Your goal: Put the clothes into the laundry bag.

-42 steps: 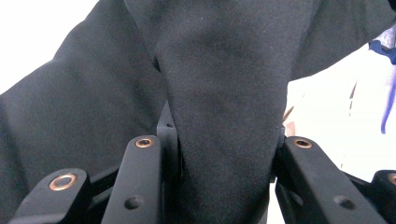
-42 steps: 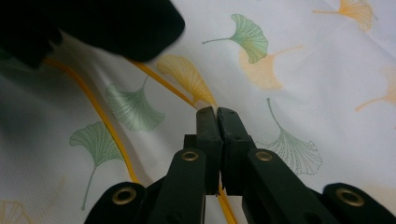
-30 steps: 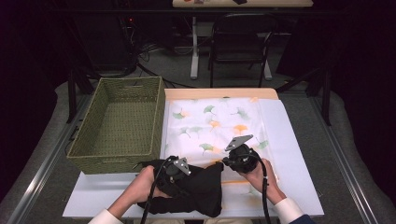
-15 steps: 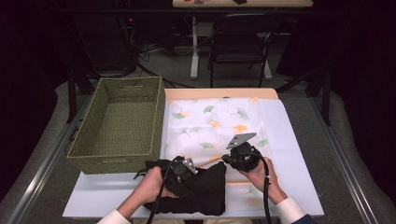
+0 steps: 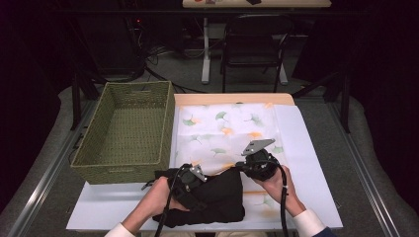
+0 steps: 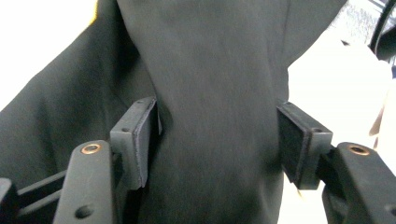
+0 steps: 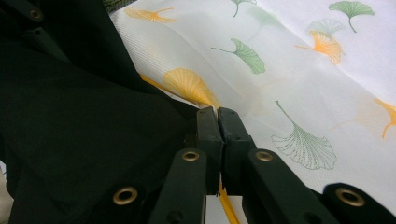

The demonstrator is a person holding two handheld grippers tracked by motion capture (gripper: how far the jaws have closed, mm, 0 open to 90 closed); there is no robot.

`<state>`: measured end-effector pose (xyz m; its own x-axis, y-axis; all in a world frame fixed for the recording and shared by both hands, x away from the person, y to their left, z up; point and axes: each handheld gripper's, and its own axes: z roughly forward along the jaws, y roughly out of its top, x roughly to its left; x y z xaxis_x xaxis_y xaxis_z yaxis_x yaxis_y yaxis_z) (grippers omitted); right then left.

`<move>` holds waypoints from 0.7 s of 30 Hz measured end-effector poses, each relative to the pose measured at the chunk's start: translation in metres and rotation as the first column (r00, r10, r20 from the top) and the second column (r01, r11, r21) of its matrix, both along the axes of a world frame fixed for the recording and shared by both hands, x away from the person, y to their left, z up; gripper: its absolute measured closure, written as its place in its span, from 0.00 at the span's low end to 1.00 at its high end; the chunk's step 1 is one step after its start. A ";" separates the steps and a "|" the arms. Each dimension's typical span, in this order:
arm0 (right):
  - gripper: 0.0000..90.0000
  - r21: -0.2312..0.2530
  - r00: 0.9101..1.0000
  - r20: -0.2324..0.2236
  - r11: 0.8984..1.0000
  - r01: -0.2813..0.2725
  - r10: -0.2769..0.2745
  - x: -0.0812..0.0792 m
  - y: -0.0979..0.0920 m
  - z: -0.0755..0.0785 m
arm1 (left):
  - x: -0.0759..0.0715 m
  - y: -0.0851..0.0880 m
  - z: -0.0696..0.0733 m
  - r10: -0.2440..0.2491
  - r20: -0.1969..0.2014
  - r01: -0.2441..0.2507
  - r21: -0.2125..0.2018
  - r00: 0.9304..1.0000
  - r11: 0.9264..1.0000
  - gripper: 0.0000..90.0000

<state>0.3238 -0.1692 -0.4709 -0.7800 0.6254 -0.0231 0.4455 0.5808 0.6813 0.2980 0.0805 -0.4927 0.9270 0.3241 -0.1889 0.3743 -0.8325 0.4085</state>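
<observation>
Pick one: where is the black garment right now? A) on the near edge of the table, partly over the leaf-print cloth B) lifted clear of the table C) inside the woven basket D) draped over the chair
A: in the high view the black garment lies at the near edge of the table, its far edge overlapping the leaf-print cloth, beside the woven basket, not in it.

Black fingers [image 6: 140, 140], brass rivets, black cables, white cuffs [image 5: 307, 220]
</observation>
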 end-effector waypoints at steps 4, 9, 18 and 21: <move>0.98 -0.004 1.000 -0.002 1.000 0.002 -0.002 0.000 0.001 0.001 | -0.003 0.003 -0.009 0.035 -0.002 -0.035 -0.044 0.999 0.998 0.64; 0.98 -0.002 1.000 0.014 1.000 -0.003 0.003 -0.002 0.003 0.008 | -0.004 0.003 0.001 0.209 -0.008 -0.209 -0.063 0.978 0.976 0.71; 0.98 0.011 1.000 0.007 1.000 0.012 -0.012 -0.005 0.002 0.012 | 0.000 -0.010 -0.007 0.234 0.032 -0.230 -0.086 0.972 0.969 0.54; 0.98 0.010 1.000 -0.003 1.000 0.018 -0.018 -0.003 0.000 0.009 | -0.002 -0.002 0.000 0.217 0.046 -0.212 -0.085 0.975 0.974 0.43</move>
<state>0.3209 -0.1694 -0.4620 -0.7689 0.6392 -0.0139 0.4579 0.5658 0.6857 0.2958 0.0782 -0.4927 0.8471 0.5025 -0.1728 0.5158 -0.6995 0.4946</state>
